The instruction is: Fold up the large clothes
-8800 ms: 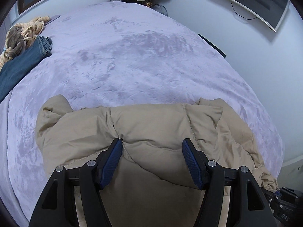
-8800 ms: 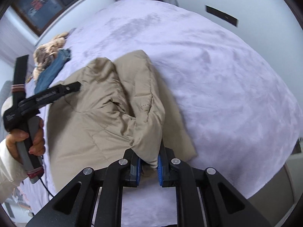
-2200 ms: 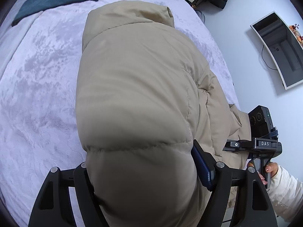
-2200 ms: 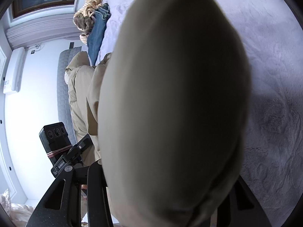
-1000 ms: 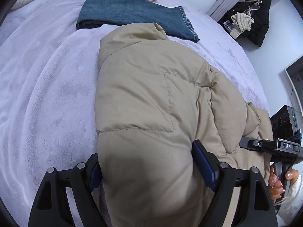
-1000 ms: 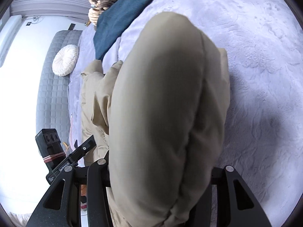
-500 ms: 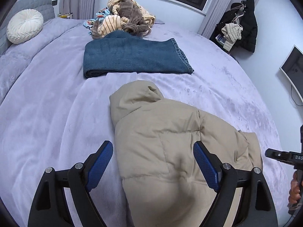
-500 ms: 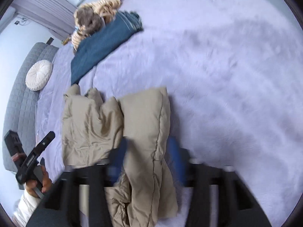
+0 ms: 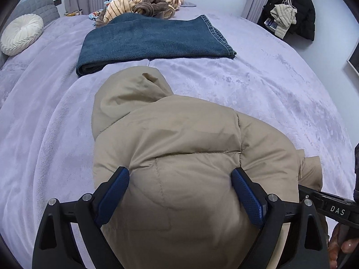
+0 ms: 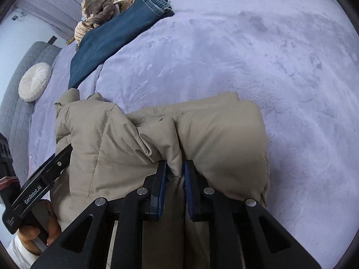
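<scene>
Your jacket (image 9: 184, 148) lies bundled on the bed (image 9: 280, 94), its long axis running away from you, hood end (image 9: 132, 92) pointing at the jeans (image 9: 148, 38) and the clothes pile (image 9: 145, 2) behind them. Your left gripper (image 9: 179, 179) is spread wide, its pads pressing either side of the near bulge; half a second ago it hung clear above. Your right gripper (image 10: 175, 171) is now pinched together on a fold of jacket (image 10: 157, 139), where it was blurred in motion before.
</scene>
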`<state>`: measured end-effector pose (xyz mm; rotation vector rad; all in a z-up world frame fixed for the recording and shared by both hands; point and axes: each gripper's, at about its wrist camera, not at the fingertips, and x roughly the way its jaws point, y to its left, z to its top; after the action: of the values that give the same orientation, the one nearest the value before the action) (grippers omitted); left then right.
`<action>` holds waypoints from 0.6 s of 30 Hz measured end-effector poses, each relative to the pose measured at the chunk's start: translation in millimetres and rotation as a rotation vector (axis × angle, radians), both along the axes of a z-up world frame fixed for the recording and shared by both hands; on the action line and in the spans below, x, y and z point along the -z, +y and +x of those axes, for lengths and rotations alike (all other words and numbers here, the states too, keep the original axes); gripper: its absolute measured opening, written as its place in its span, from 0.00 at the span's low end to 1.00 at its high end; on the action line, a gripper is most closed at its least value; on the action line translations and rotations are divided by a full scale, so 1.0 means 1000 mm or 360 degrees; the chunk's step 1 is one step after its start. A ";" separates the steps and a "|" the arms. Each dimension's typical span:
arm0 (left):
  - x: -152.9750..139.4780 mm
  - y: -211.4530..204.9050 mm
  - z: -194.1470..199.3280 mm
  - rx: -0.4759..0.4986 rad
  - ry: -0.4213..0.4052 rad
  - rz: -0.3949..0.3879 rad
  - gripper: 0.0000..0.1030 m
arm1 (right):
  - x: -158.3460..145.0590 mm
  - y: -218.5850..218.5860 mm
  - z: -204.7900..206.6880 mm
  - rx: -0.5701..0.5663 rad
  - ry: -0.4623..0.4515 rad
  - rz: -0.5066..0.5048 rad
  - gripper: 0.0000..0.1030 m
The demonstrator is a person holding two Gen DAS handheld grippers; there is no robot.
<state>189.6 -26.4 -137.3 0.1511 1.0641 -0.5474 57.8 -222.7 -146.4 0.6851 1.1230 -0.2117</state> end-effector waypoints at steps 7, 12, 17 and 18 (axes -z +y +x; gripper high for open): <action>-0.021 0.021 -0.016 0.0007 0.0008 0.0036 0.90 | -0.022 0.006 -0.011 -0.0002 0.0028 0.0035 0.19; -0.038 0.057 -0.048 0.0000 0.0044 0.0020 0.90 | -0.057 0.026 -0.037 -0.0110 -0.0012 -0.0013 0.19; -0.036 0.084 -0.089 0.0024 0.0074 0.0076 0.90 | -0.081 0.051 -0.076 -0.0172 -0.0049 -0.0058 0.19; -0.034 0.087 -0.094 0.0028 0.0081 0.0088 0.90 | -0.082 0.056 -0.083 -0.0180 -0.0045 -0.0064 0.19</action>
<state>95.2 61.0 -103.6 0.1959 1.1287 -0.5400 -25.3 -167.0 -64.5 0.5854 1.1243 -0.1272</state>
